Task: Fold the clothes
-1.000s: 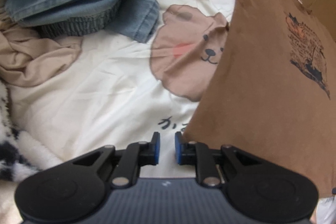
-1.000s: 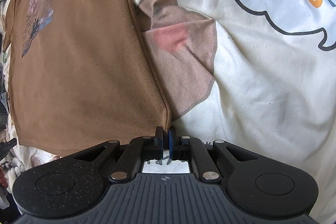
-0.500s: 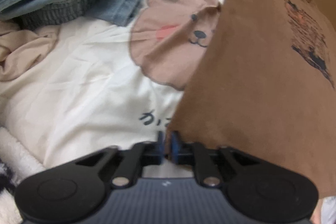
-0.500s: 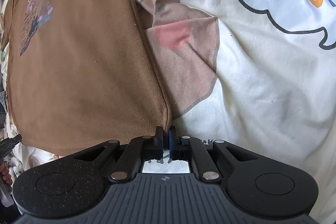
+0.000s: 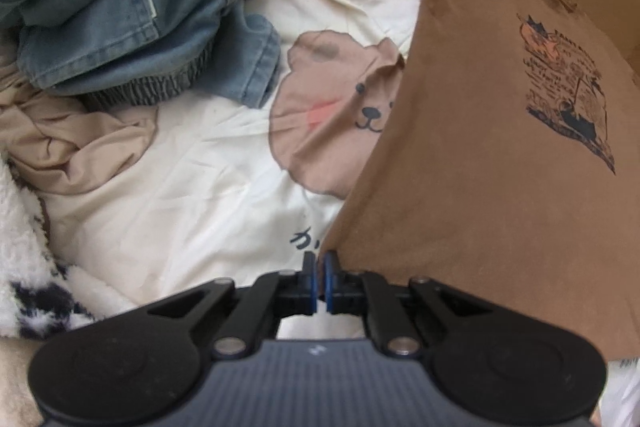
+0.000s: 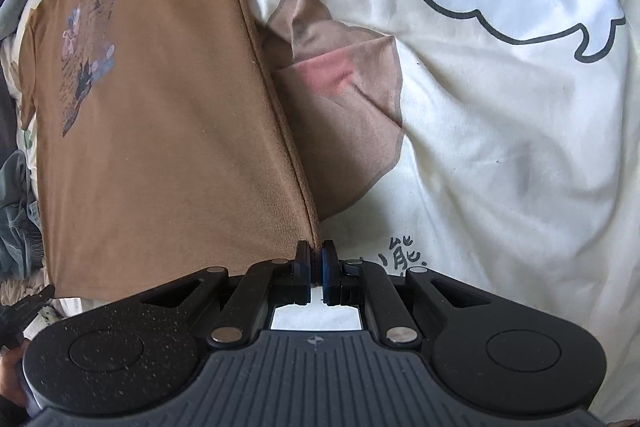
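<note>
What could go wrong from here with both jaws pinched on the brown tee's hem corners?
1. Both the left gripper and right gripper hold only the very edge of the brown t-shirt; a corner could slip out.
2. The denim pile lies close by on the bear-print sheet; the sleeve could drag into it.

A: The brown T-shirt (image 5: 460, 155) looks like matt, soft-napped cloth; the jeans (image 5: 120, 7) are faded, coarse denim.

B: The bedsheet (image 6: 500, 147) is smooth, creased cotton, and each tool's body is matt black plastic.
</note>
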{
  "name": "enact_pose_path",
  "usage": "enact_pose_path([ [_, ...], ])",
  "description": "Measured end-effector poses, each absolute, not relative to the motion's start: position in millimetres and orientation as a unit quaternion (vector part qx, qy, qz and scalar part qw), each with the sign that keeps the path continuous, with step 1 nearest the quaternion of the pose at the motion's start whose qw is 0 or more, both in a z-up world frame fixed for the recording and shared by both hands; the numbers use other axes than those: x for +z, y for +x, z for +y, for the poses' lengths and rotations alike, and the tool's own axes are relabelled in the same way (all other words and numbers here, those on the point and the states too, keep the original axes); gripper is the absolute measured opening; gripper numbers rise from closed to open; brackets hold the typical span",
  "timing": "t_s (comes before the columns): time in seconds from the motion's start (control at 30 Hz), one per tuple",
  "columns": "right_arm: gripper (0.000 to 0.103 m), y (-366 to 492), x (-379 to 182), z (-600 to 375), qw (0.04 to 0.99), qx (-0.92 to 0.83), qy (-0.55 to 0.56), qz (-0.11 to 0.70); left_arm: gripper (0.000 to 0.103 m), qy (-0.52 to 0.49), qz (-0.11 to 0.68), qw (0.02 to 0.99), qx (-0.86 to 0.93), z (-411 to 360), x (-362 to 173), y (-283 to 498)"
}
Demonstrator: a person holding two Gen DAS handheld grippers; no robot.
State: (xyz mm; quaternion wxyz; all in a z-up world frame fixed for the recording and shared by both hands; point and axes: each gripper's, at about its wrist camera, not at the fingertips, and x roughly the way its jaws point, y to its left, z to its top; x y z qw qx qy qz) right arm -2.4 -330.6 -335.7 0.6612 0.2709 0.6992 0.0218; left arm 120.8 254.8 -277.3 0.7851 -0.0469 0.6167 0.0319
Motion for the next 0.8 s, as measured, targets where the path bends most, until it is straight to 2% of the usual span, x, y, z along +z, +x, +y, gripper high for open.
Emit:
enact_pose_path([
  [0.3,0.003,6,-367,-337,0.661,0.004,0.238,0.711,0.004,-0.033,0.650,0.758,0.045,247,-327,127],
  [0.33,0.010,6,-369,-337,0.662,-0.002,0.234,0.712,0.004,-0.033,0.652,0.756,0.048,246,-330,128],
  [0.43,0.013,7,-368,-337,0.665,-0.008,0.223,0.713,0.009,-0.032,0.660,0.749,0.055,242,-340,131],
  [0.53,0.020,8,-359,-337,0.670,-0.006,0.199,0.715,0.021,-0.026,0.661,0.748,0.052,240,-330,131],
  [0.6,0.021,9,-354,-341,0.669,-0.009,0.190,0.719,0.035,-0.024,0.656,0.753,0.051,242,-318,129],
  [0.63,0.021,9,-349,-345,0.669,-0.011,0.191,0.718,0.039,-0.029,0.653,0.755,0.051,244,-309,127],
  [0.8,0.022,10,-310,-365,0.685,-0.002,0.206,0.699,0.068,-0.053,0.634,0.770,0.047,250,-262,121],
])
